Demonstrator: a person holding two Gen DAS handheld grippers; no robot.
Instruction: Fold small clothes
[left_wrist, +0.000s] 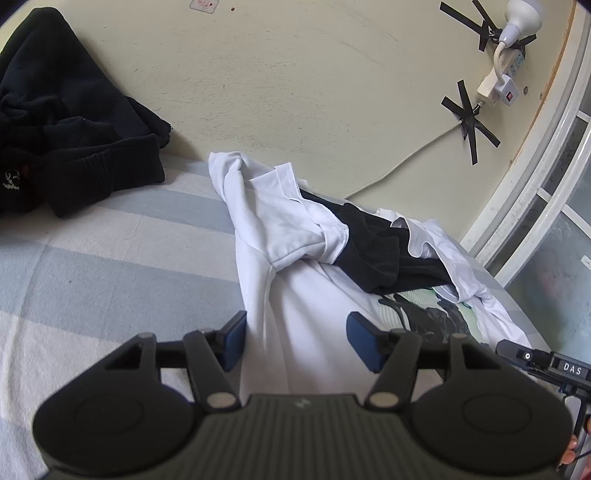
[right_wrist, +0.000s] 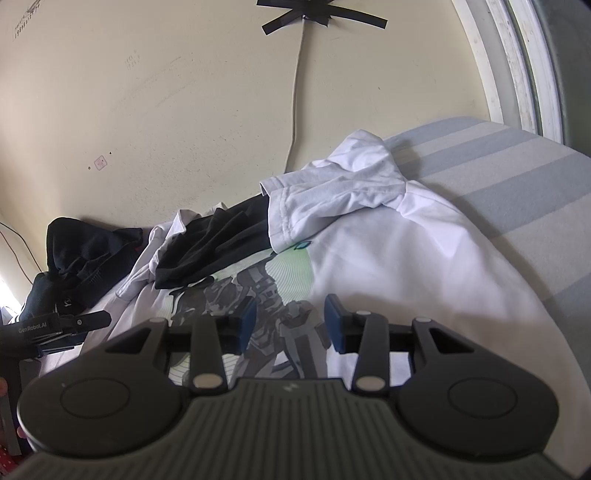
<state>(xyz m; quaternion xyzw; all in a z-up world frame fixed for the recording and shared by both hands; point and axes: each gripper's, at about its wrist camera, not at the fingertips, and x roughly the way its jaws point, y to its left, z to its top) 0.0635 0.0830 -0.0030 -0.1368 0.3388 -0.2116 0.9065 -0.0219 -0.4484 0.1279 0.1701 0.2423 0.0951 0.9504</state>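
Observation:
A white T-shirt (left_wrist: 295, 288) with a grey and green print lies spread on the striped bed; it also shows in the right wrist view (right_wrist: 388, 258). A small black garment (left_wrist: 376, 247) lies crumpled on its upper part, between the two folded-in sleeves, and shows in the right wrist view (right_wrist: 214, 243) too. My left gripper (left_wrist: 295, 339) is open, its blue pads just above the shirt's left side. My right gripper (right_wrist: 290, 325) is open over the printed chest. Neither holds cloth.
A pile of black clothes (left_wrist: 62, 125) sits at the bed's far left by the wall, seen also in the right wrist view (right_wrist: 81, 258). A power strip (left_wrist: 506, 70) and cable are taped to the wall. A window frame (left_wrist: 535, 177) borders the right. The striped blanket (left_wrist: 110, 266) covers the bed.

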